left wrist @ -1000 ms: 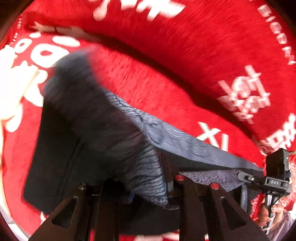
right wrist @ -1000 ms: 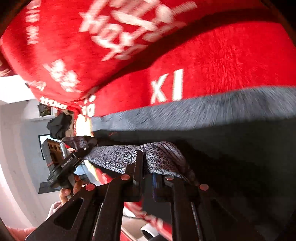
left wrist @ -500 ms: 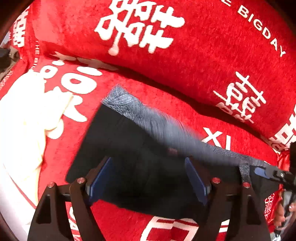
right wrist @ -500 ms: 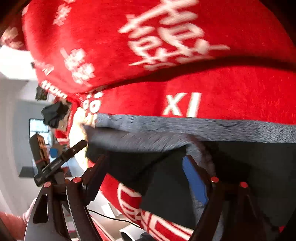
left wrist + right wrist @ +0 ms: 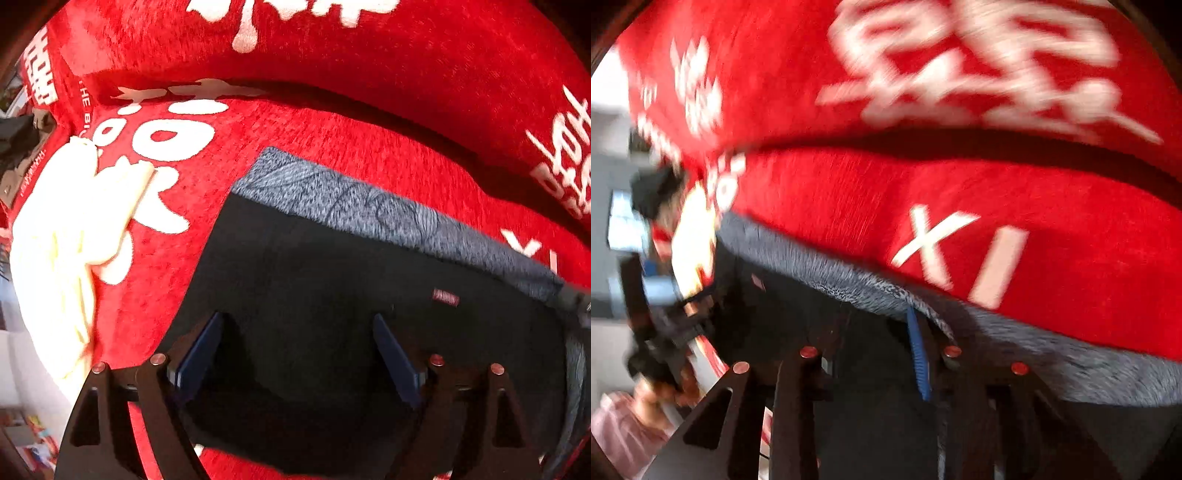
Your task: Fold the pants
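Jaws of the left gripper stand wide apart over the pants, having just been opening, with nothing pinched between the blue pads; jaws of the right gripper have just been closing and now stand narrow, dark cloth lying under them, though blur hides whether the pads press on it. Pants lie folded flat on the red cover, a dark block with straight edges; a grey knit band runs along the far edge, just short of the white "XI" printed on the cover; a small red label sits on the dark cloth near that band. Beside the pants, to the left and apart from them, lies a cream cloth, crumpled.
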`<action>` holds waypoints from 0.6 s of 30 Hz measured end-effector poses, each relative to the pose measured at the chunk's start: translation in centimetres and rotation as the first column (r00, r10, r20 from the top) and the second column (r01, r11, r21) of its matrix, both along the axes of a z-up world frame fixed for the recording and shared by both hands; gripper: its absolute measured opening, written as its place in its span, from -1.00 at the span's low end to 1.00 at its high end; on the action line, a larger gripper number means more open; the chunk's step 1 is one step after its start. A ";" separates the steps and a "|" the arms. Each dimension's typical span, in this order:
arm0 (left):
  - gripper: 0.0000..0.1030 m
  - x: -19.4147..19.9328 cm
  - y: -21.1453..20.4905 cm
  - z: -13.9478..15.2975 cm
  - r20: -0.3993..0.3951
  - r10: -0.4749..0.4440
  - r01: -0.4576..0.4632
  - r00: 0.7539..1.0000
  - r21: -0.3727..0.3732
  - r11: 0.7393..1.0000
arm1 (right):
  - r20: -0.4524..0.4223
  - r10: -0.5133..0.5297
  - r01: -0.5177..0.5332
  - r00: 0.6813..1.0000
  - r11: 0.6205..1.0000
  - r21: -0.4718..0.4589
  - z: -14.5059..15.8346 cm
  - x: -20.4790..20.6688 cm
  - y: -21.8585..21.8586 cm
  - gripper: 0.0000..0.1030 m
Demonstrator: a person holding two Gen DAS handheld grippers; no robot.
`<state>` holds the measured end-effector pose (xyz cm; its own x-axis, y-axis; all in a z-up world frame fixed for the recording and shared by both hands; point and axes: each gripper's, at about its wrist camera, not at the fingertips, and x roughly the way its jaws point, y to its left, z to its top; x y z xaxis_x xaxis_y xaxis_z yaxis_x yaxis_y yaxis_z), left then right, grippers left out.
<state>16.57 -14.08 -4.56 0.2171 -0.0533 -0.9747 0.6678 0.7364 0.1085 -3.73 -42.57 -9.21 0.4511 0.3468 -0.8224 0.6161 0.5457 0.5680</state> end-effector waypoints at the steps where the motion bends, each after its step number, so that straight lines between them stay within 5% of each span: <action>1: 0.63 -0.6 0.0 0.4 -0.003 -0.019 0.019 1.000 0.009 1.000 | 0.016 -0.061 0.061 0.998 0.998 0.017 0.7 -1.5 -0.8 -0.30; 3: 0.63 -2.3 0.0 1.5 -0.008 -0.056 0.056 0.998 0.007 0.998 | 0.012 -0.126 0.126 0.992 0.992 0.006 1.8 -4.1 -1.7 0.29; 4: 0.63 -3.3 -0.2 2.0 -0.014 -0.072 0.072 0.997 0.005 0.997 | 0.015 -0.154 0.154 0.988 0.988 0.010 2.2 -5.5 -2.1 0.38; 12: 0.63 -12.5 -2.2 3.8 -0.130 -0.208 0.205 0.969 -0.033 0.978 | -0.031 -0.271 0.272 0.962 0.961 0.053 4.7 -16.5 -0.4 0.40; 18: 0.63 -19.1 -4.7 4.1 -0.212 -0.352 0.341 0.912 -0.087 0.936 | -0.103 -0.387 0.394 0.916 0.917 0.062 5.3 -25.0 3.0 0.40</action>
